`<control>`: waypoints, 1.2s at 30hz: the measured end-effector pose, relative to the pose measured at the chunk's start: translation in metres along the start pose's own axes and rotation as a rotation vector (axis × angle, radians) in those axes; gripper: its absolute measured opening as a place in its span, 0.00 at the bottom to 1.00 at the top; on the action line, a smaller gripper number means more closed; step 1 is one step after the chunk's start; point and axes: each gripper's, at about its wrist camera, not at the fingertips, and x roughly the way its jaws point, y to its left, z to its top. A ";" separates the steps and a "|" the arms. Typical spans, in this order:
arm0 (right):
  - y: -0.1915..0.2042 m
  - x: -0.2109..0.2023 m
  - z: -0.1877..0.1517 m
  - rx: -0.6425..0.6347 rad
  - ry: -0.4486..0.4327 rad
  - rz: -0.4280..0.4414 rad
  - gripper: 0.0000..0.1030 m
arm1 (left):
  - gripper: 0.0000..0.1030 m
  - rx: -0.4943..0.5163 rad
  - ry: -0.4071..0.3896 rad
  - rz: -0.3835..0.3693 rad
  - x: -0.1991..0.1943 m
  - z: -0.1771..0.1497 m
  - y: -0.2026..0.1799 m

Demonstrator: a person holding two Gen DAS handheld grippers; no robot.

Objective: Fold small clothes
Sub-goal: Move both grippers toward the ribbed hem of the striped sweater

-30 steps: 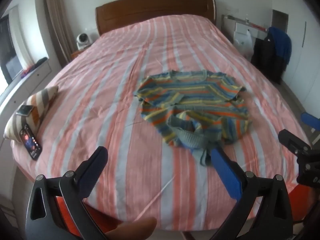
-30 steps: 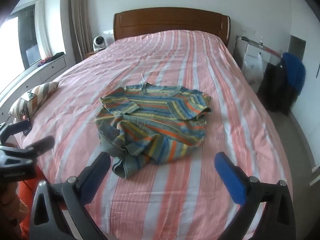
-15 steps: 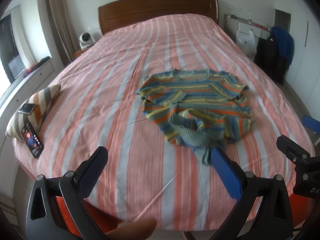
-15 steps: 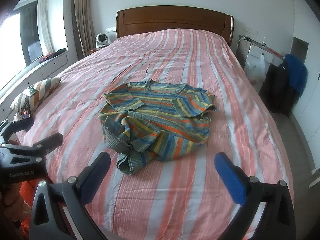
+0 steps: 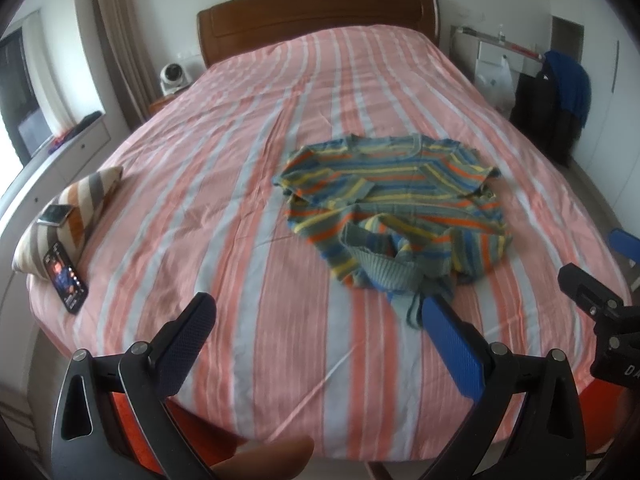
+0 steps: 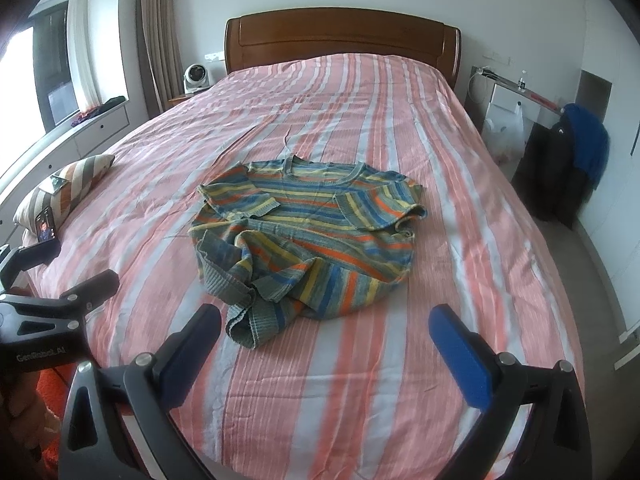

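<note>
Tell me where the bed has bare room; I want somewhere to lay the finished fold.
Bare sheet lies between the sweater and the headboard, along the bed's right side, and in the strip between the sweater and the pillow. The near edge, by the left gripper and right gripper, is tighter. A phone leans against the pillow.

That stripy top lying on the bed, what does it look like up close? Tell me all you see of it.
The striped top is a short-sleeved knit with blue, yellow, orange and grey-green bands, a round ribbed neckline and ribbed hem. Its upper half lies flat on the bedspread, neck toward the headboard; the lower part is crumpled and bunched. Neither gripper touches it.
</note>
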 end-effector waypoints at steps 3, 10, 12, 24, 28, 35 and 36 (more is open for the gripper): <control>0.012 -0.002 0.018 0.003 -0.001 -0.016 0.99 | 1.00 0.005 0.001 0.001 0.000 0.000 0.000; 0.006 0.004 0.016 -0.012 0.027 -0.030 0.99 | 1.00 -0.008 0.018 0.003 0.006 -0.002 0.002; -0.001 0.008 0.013 -0.009 0.030 -0.021 0.99 | 1.00 -0.012 0.023 0.004 0.007 -0.002 0.002; 0.000 0.013 0.003 -0.008 0.040 -0.016 0.99 | 1.00 -0.014 0.046 -0.002 0.014 -0.007 0.002; -0.001 0.018 -0.002 -0.005 0.048 -0.014 0.99 | 1.00 -0.014 0.049 -0.001 0.015 -0.009 0.003; 0.000 0.025 -0.008 -0.009 0.051 -0.005 0.99 | 1.00 -0.025 0.060 -0.050 0.020 -0.011 0.012; -0.001 0.027 -0.009 -0.010 0.036 0.009 0.99 | 1.00 -0.055 0.069 -0.080 0.024 -0.012 0.022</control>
